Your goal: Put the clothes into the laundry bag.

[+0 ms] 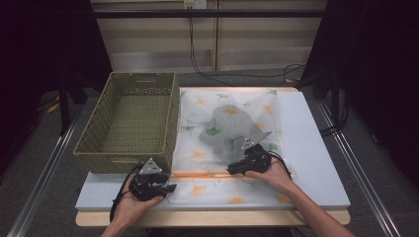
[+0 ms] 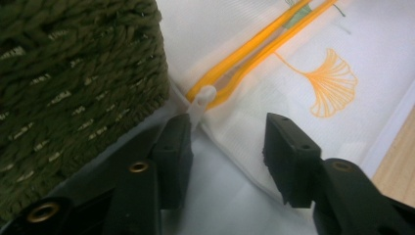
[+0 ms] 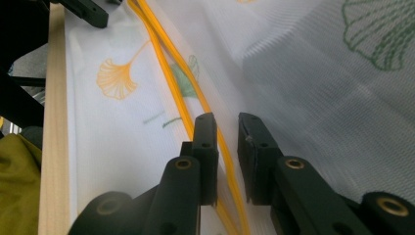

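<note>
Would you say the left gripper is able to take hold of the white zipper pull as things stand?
Probably yes: the zipper pull lies just ahead of the left gripper, whose fingers stand open, beside the wicker basket.

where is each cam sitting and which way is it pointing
High view: above the person's side of the table, looking forward and down at the basket and mesh bag; both forearms and hands enter from below.
Left gripper view: rides the left gripper, facing the white zipper pull; own black jaws apart.
Right gripper view: rides the right gripper, jaws astride the orange zipper.
All three share the zipper.
</note>
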Tool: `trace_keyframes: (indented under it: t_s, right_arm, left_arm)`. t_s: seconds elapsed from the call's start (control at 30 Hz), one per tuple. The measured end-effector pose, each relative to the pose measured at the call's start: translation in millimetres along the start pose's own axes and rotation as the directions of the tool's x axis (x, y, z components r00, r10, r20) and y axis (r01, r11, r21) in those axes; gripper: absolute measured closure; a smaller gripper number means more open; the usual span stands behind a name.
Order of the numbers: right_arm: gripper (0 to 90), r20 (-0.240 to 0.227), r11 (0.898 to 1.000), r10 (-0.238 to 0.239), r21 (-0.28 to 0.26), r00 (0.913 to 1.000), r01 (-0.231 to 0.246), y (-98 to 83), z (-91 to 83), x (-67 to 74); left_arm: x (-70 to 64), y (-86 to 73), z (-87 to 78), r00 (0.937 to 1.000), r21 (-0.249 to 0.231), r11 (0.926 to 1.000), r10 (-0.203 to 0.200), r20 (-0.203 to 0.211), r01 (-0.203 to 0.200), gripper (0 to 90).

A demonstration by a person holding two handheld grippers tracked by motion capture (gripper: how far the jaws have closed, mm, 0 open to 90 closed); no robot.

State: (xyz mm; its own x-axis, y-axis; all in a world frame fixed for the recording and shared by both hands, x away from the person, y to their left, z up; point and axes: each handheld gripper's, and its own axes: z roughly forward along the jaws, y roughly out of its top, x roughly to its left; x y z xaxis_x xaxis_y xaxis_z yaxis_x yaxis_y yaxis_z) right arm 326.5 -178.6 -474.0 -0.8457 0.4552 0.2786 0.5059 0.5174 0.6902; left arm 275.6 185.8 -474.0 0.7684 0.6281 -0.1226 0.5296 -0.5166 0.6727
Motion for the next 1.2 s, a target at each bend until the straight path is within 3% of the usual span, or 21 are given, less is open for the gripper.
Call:
trace_keyframes:
  t_s: [0.2,0.3,0.43,0.6,0.77,0.97,1.2]
  right_arm:
    - [77.4,-0.013,1.0,-0.004,-0.026,0.9999,0.003,2.3,-4.0,1.3]
    - [77.1,-0.01,1.0,-0.006,-0.03,0.9999,0.005,2.4,-5.3,1.1]
    - [77.3,-0.016,0.999,-0.002,-0.033,0.9999,0.002,2.5,-4.7,0.4]
    - [76.5,-0.024,0.999,-0.001,-0.032,0.9997,0.0,2.7,-2.4,0.3]
    - [74.0,-0.036,0.999,-0.005,-0.033,0.9994,0.004,4.1,-0.7,0.8]
    - [70.9,-0.04,1.0,-0.014,-0.022,0.9991,0.013,6.1,2.2,2.9]
    - [69.6,-0.066,0.999,-0.021,-0.049,0.9976,0.018,13.0,6.5,7.4]
  left_arm:
    - [2.9,0.8,-0.3,0.999,0.007,0.9998,-0.017,-0.041,0.017,46.4]
    - [4.6,1.4,1.2,0.9995,-0.002,0.9998,-0.022,-0.021,0.022,47.0]
    - [3.1,3.2,2.6,0.9999,0.005,1.0,0.001,-0.014,-0.001,55.0]
    - [5.2,5.9,4.6,0.9998,0.01,0.9999,-0.009,-0.018,0.009,66.5]
    - [3.2,8.4,5.9,0.9997,0.023,0.9996,0.014,-0.021,-0.014,77.4]
    - [1.6,8.7,5.6,0.9996,0.026,0.9994,0.025,-0.014,-0.025,82.6]
    - [1.8,7.8,2.5,0.9996,0.003,0.9998,0.021,0.016,-0.021,83.4]
